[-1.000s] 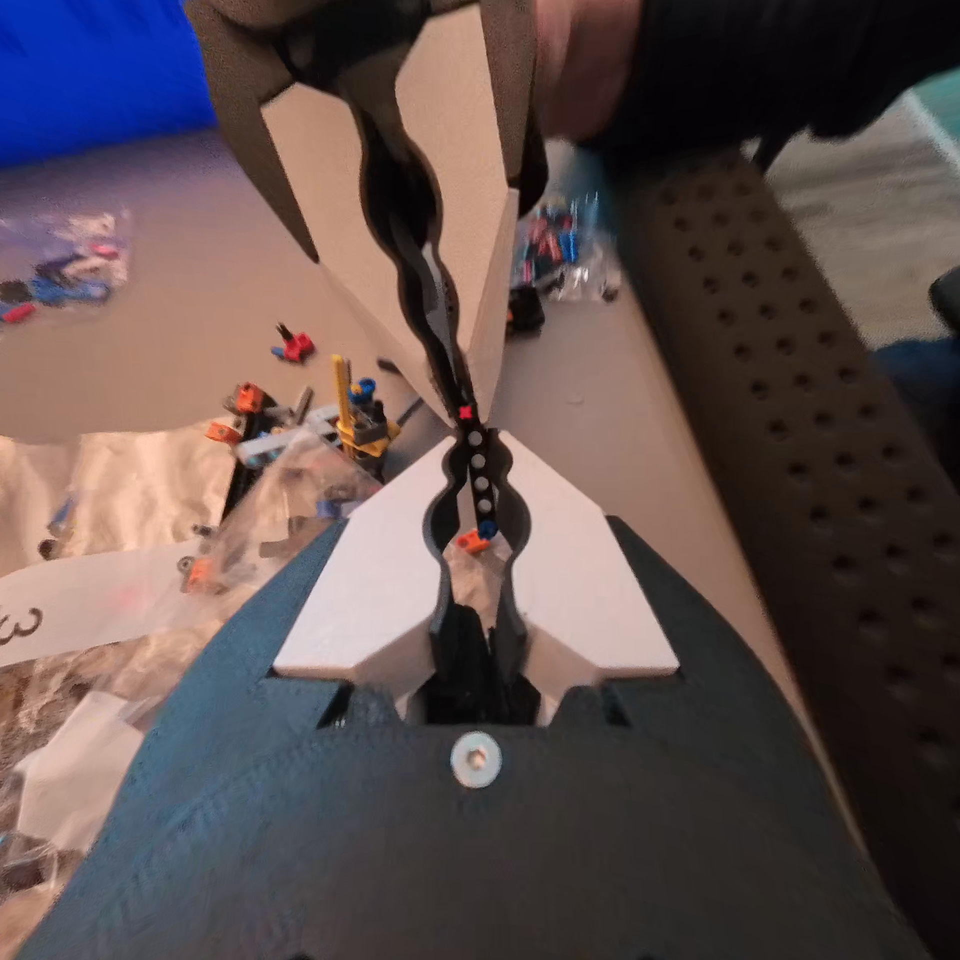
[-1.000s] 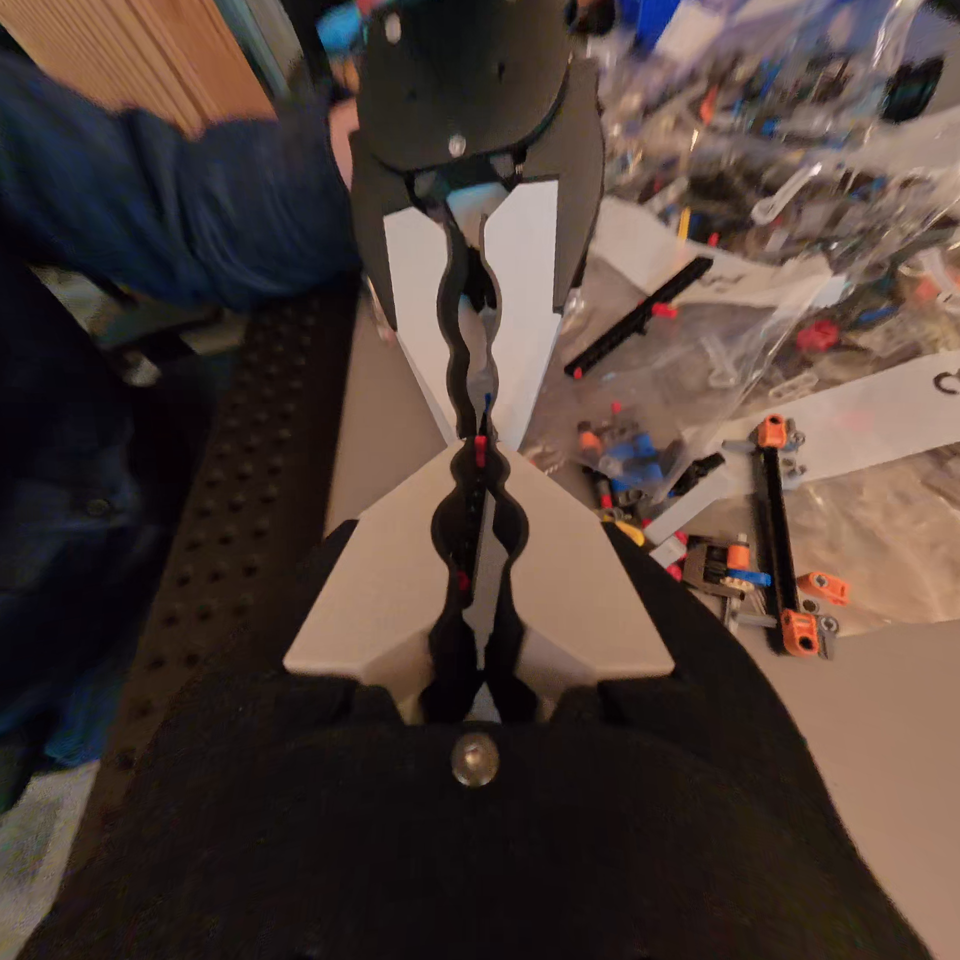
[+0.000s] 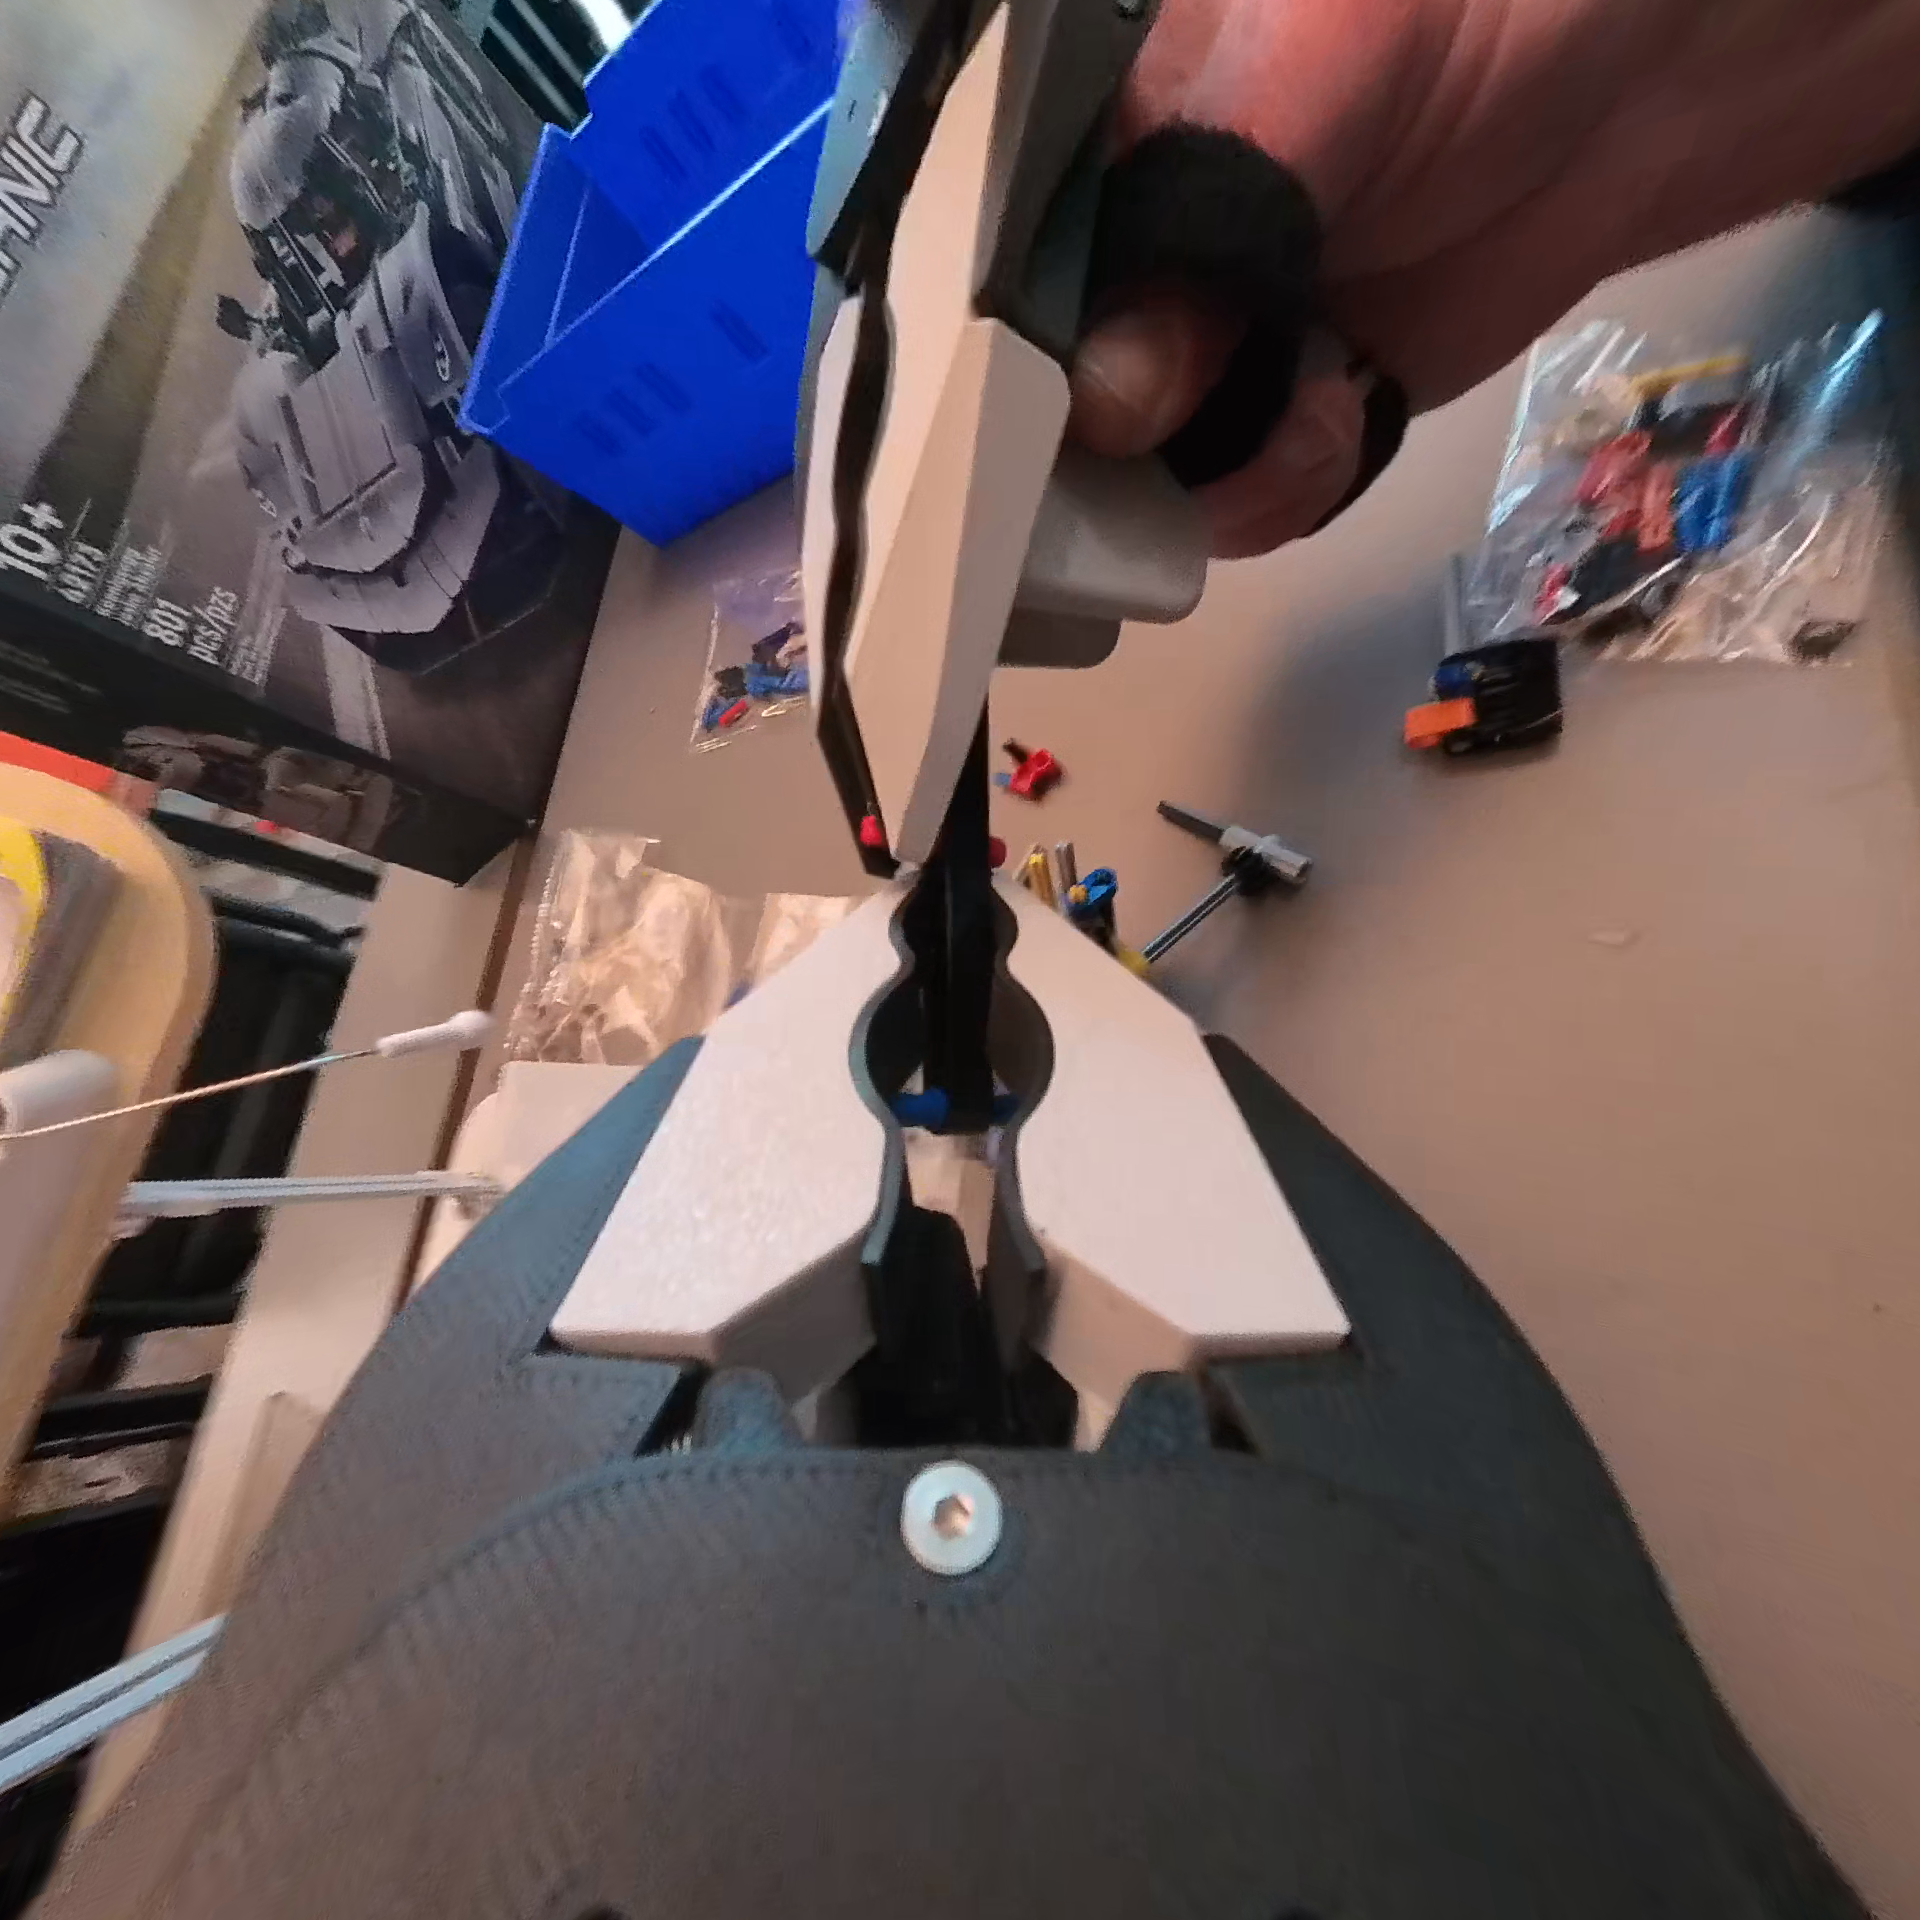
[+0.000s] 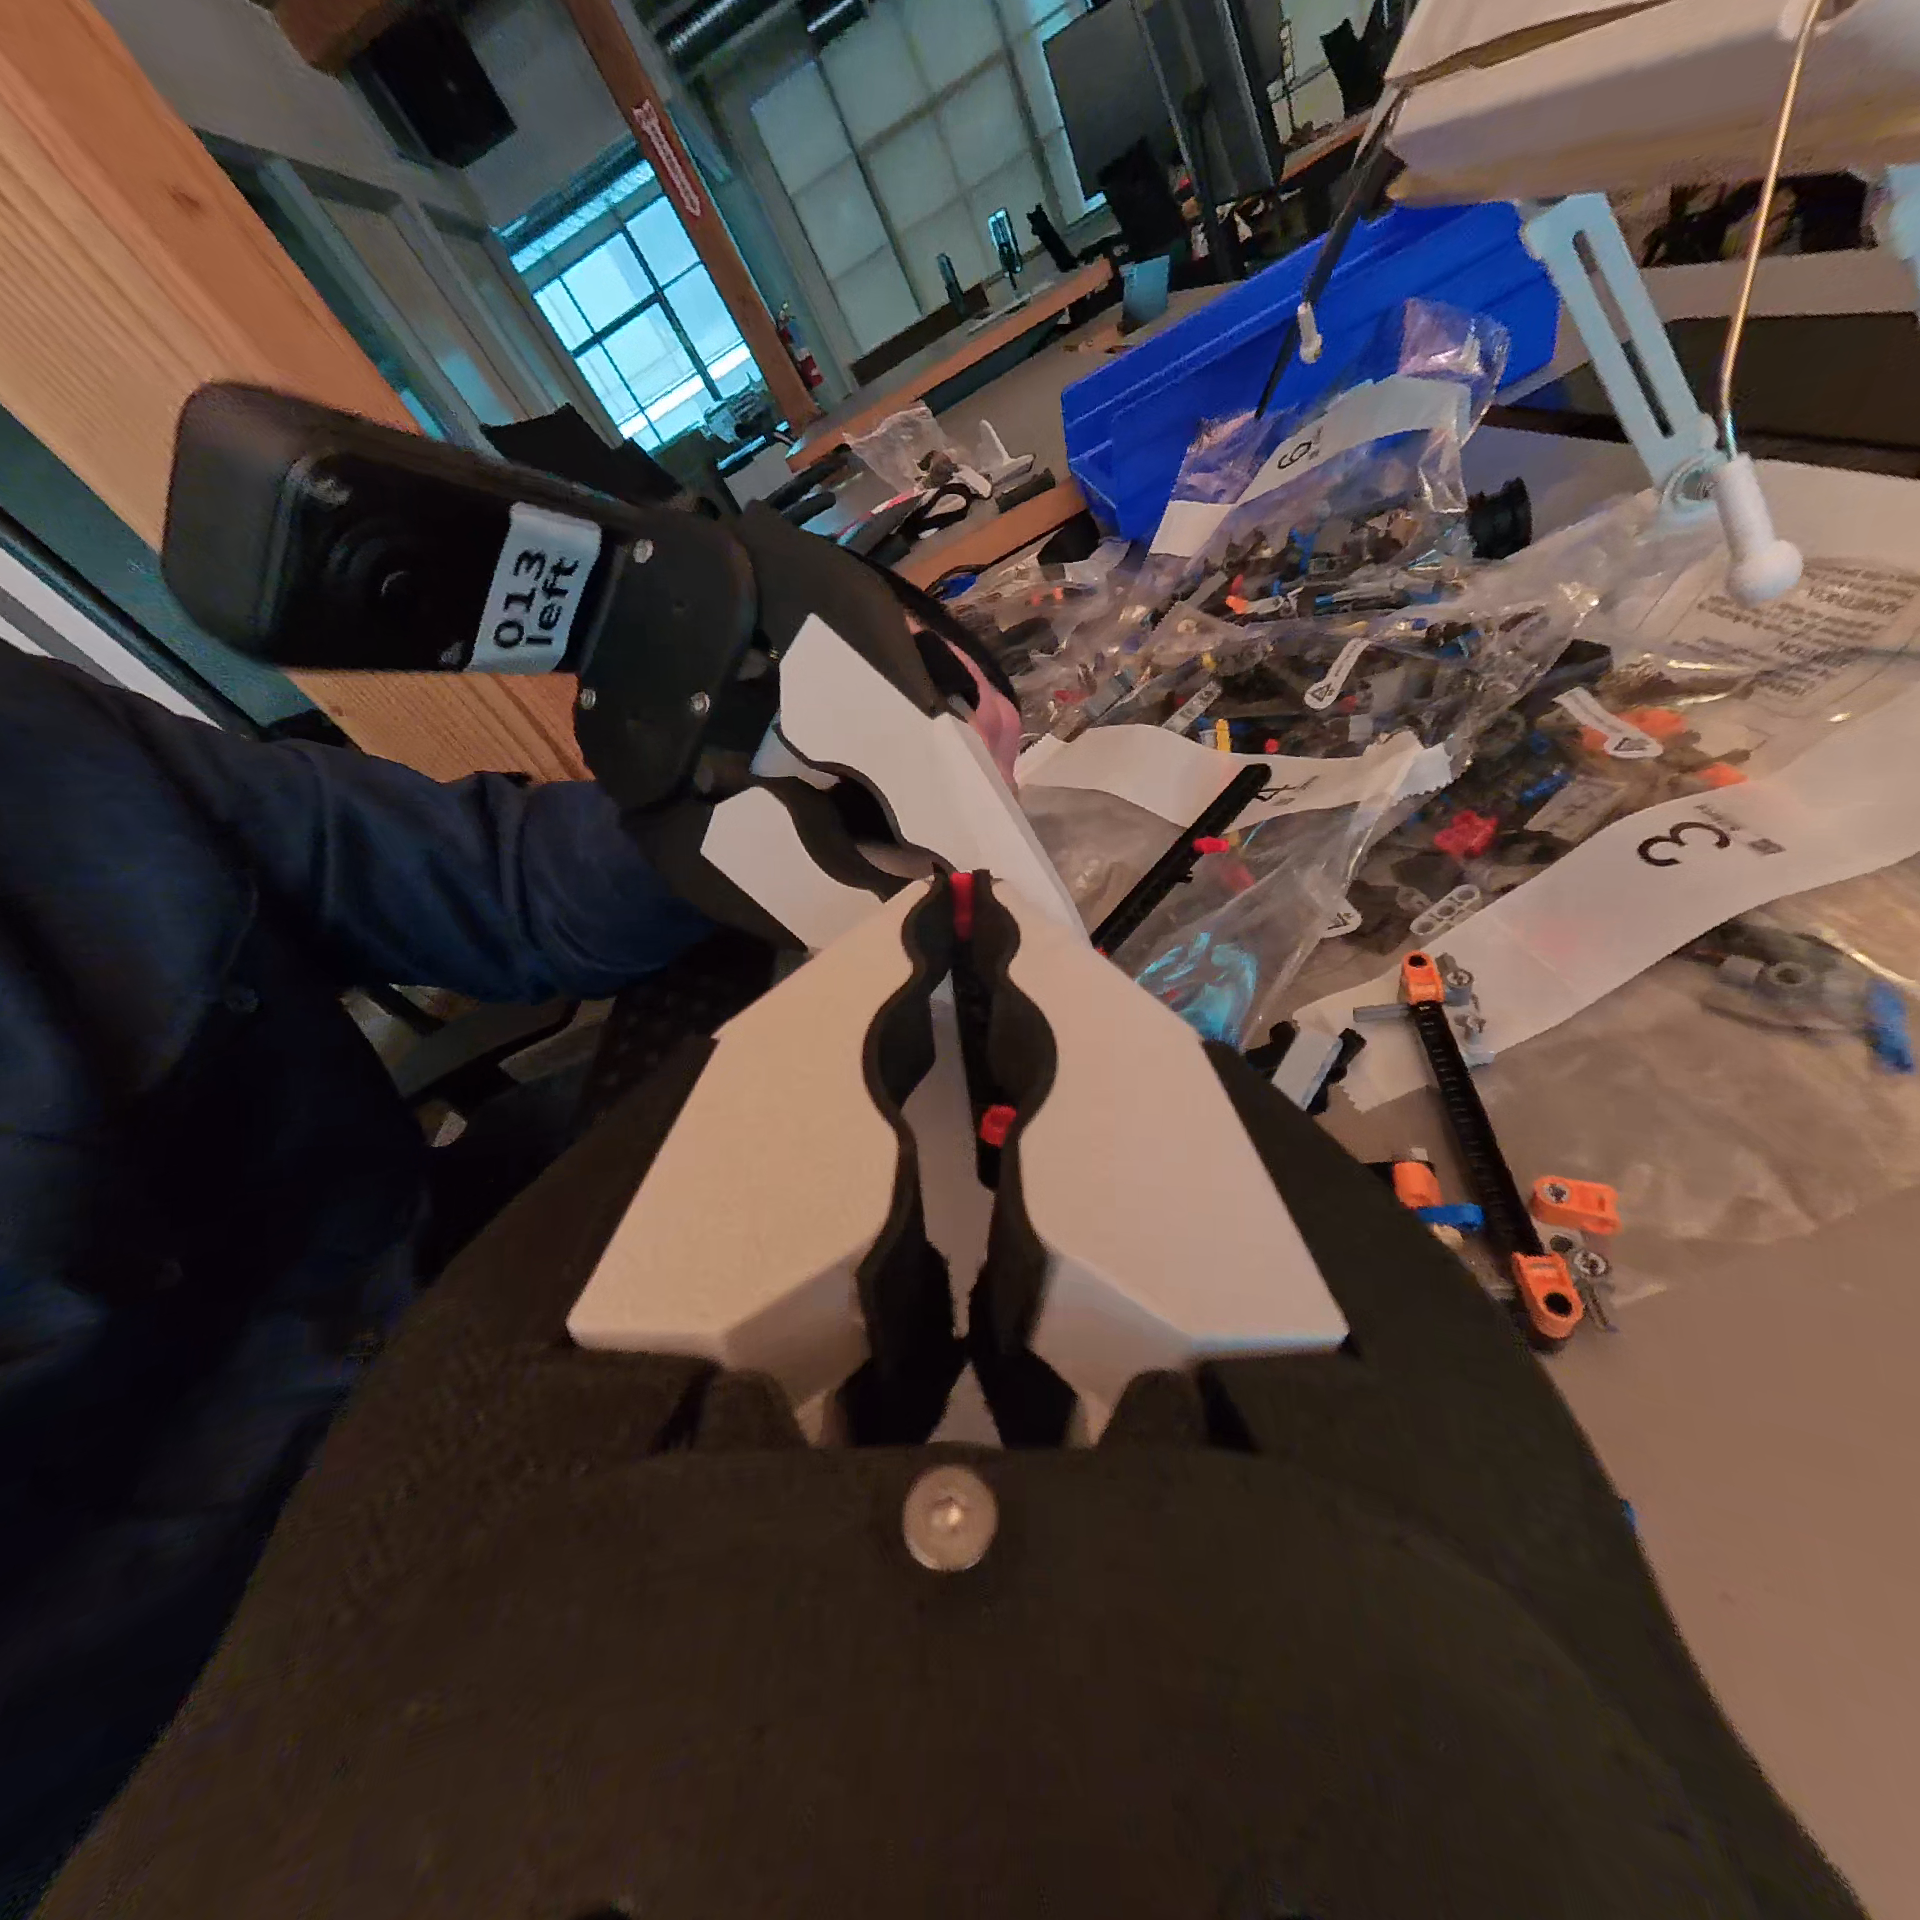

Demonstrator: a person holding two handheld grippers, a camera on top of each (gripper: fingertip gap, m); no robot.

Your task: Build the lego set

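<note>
My left gripper (image 3: 951, 883) is shut on a black Lego beam (image 3: 954, 997) with a blue pin (image 3: 925, 1108) low in the jaws. The beam runs up past my fingertips and behind the right gripper (image 3: 894, 847), which comes down from above, tip to tip, held by a hand (image 3: 1403, 208). In the right wrist view my right gripper (image 4: 961, 883) is shut on a black beam (image 4: 977, 1029) with a red pin at the tip (image 4: 961, 899) and another lower (image 4: 997, 1122). The left gripper (image 4: 925, 857) meets it from the left. Both are held above the table.
A blue bin (image 3: 665, 343) and the set's box (image 3: 260, 416) stand at the back left. Bags of parts (image 4: 1403, 675), a black beam with orange connectors (image 4: 1475, 1143), another long black beam (image 4: 1184, 852) and loose pieces (image 3: 1226, 862) lie on the grey table (image 3: 1558, 1143). Only a small space, under 4 cm, lies between the two pairs of fingers.
Both grippers have tilted and turned together, still tip to tip on the black beam. The right gripper now shows side-on from above, and the room beyond the table has come into view.
</note>
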